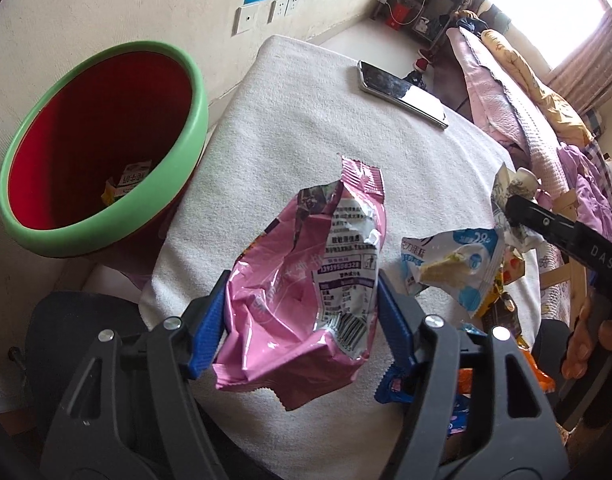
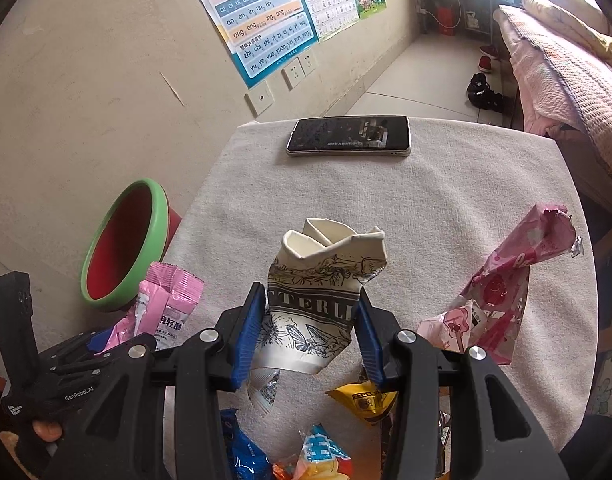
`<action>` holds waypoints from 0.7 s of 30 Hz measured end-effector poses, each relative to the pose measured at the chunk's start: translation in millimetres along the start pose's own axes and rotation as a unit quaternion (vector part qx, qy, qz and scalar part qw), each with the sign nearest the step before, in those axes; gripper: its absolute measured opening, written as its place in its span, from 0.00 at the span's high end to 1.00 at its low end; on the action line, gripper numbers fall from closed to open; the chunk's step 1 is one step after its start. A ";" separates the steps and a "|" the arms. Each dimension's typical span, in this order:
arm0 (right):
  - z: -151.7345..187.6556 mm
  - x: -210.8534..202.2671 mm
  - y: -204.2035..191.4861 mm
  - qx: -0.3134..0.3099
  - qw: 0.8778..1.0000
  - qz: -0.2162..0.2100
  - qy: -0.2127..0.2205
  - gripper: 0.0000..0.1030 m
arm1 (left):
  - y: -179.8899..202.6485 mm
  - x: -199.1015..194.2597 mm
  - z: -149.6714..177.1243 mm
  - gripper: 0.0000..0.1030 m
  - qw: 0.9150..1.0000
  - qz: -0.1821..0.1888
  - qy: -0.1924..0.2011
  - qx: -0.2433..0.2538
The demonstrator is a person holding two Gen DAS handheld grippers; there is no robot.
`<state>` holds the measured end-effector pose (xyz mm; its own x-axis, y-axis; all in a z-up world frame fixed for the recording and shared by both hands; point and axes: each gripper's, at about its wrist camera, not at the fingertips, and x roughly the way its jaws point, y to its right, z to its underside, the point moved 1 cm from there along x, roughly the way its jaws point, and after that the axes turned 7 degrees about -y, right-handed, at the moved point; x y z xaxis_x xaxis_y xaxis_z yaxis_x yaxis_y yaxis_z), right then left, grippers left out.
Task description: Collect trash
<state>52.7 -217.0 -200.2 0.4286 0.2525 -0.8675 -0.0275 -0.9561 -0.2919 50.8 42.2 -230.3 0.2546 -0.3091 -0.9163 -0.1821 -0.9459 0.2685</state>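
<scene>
Both grippers loaded: left gripper (image 1: 301,316) clamps pink wrapper (image 1: 306,280), long axis forward; right gripper (image 2: 312,332) clamps crushed paper cup (image 2: 322,292), mouth up.

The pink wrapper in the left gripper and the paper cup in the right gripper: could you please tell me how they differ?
The pink wrapper is glossy pink film, while the crushed paper cup is matte white paper with dark line drawings and lettering. The wrapper is a flat, crinkled pouch torn open at its top; the cup keeps a hollow body, its rim folded inward. Both are crumpled trash, each clamped between blue pads, in the left gripper and the right gripper.
</scene>
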 end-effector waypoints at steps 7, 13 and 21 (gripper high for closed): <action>-5.2 -13.3 -13.3 -0.017 1.000 -0.004 0.020 0.58 | -5.4 -18.8 -8.9 0.36 0.999 -0.002 0.030 -0.011; -2.7 -15.2 -25.8 -0.032 0.999 -0.014 0.016 0.58 | -10.5 -26.7 -10.3 0.36 0.999 -0.004 0.042 -0.023; -1.2 -8.3 -43.7 -0.049 0.998 -0.026 0.006 0.58 | -27.8 -35.2 -12.7 0.36 0.997 -0.016 0.055 -0.047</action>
<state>51.5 -177.5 -179.8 0.4372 0.3006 -0.8477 0.0836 -0.9520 -0.2945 58.9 78.1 -201.7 0.3624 -0.2821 -0.8883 -0.0841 -0.9591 0.2702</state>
